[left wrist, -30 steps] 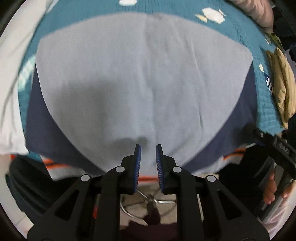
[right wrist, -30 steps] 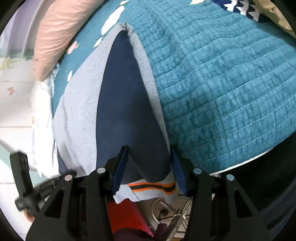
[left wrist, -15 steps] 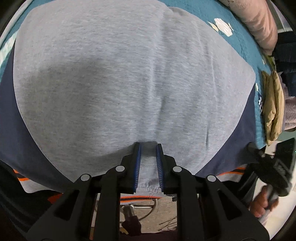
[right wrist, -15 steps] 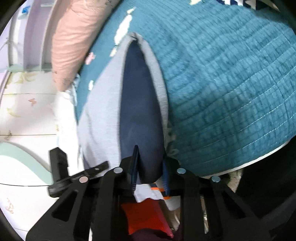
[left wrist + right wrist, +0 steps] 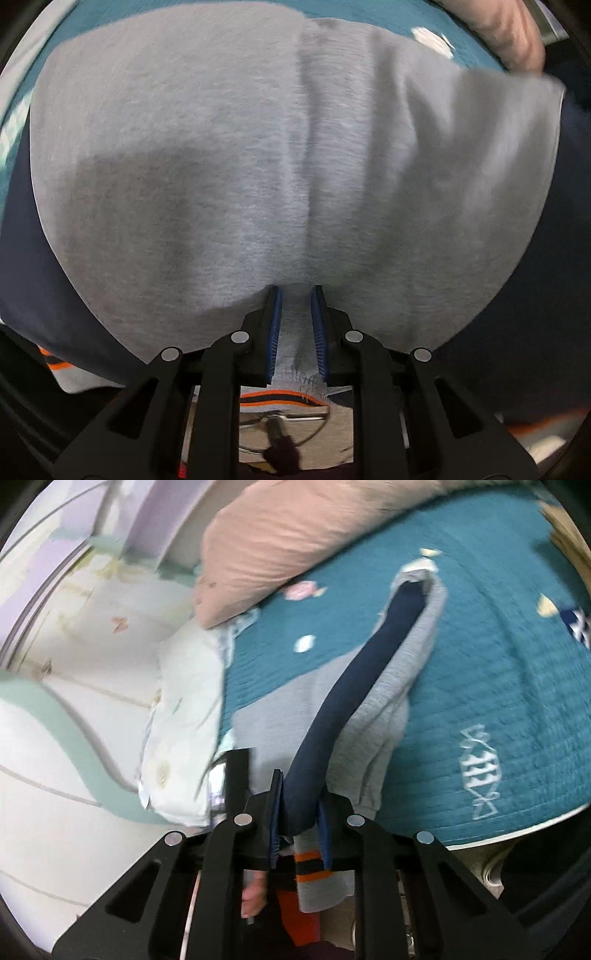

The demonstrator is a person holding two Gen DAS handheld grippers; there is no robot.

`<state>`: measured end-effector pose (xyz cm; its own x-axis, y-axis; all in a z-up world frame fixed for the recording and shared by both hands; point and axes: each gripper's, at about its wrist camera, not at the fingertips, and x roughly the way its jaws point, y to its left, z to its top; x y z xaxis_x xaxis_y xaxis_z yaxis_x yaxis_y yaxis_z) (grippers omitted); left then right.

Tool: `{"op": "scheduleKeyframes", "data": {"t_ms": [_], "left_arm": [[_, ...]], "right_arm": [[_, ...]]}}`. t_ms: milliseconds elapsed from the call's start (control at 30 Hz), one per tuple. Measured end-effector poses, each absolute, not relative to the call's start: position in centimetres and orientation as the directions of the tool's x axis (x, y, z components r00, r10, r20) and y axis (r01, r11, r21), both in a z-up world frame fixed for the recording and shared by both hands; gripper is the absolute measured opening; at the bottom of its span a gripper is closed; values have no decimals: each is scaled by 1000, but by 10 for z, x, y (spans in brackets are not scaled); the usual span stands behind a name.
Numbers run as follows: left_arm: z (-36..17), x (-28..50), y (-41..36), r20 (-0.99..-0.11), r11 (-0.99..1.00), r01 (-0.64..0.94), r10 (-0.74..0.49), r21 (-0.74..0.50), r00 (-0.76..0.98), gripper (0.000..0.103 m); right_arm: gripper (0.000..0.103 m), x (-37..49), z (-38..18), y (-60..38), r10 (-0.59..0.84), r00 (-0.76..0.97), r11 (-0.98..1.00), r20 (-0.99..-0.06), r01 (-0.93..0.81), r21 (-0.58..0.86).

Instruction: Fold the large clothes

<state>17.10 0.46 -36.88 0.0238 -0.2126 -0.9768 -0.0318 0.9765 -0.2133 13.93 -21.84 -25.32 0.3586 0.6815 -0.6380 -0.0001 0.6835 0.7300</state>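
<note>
Right hand-held gripper [image 5: 298, 812]: jaws closing, last bit of travel, pads already pinching the navy panel of the garment [image 5: 391, 686] at its hem. A second ago they stood wide around that hem; now the cloth is bunched between them and comes up off the bed as a taut ridge running toward the far end. Striped cuff [image 5: 314, 867] hangs below the jaws, over the bed's near edge.

Left hand-held gripper [image 5: 294, 325]: narrow, clamped on a pinch of the grey front near the hem. A second ago its jaws were empty above the cloth; since then it has dropped onto it and got fabric between the pads.

Garment lies spread on the teal quilt [image 5: 498, 672], hem at the bed's near edge, far end toward the pink pillow [image 5: 295, 542].

Read: both hem grips look set, right side already lifting. Likely start of carrying the hem toward the far end. Risk: the left pinch looks shallow and may grab only the top layer.
</note>
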Motion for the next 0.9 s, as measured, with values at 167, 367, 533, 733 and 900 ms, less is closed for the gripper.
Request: {"op": "scheduleKeyframes", "data": {"t_ms": [167,367,533,733,900], "left_arm": [[-350,165,4,-973,975,-5,-223,-224,55,16],[-322,145,40,-969,976,-19,-212,-216,125,17],[-307,120,91,-966,975,-94,-182,-202,183,17],[-312,82,162,-963,943,-254,-164,-216,212,17],[-327,62,204,-968,902,-372,-156,-221,196,17]], "right_arm": [[16,141,-222,-170,672,334,723,-661,-98,684],[16,143,-206,-110,653,287,757,-701,-208,620],[15,144,-204,-54,644,212,757,-735,-317,571],[14,160,-228,37,606,76,739,-792,-423,525],[7,169,-265,99,569,-42,719,-821,-460,521]]}}
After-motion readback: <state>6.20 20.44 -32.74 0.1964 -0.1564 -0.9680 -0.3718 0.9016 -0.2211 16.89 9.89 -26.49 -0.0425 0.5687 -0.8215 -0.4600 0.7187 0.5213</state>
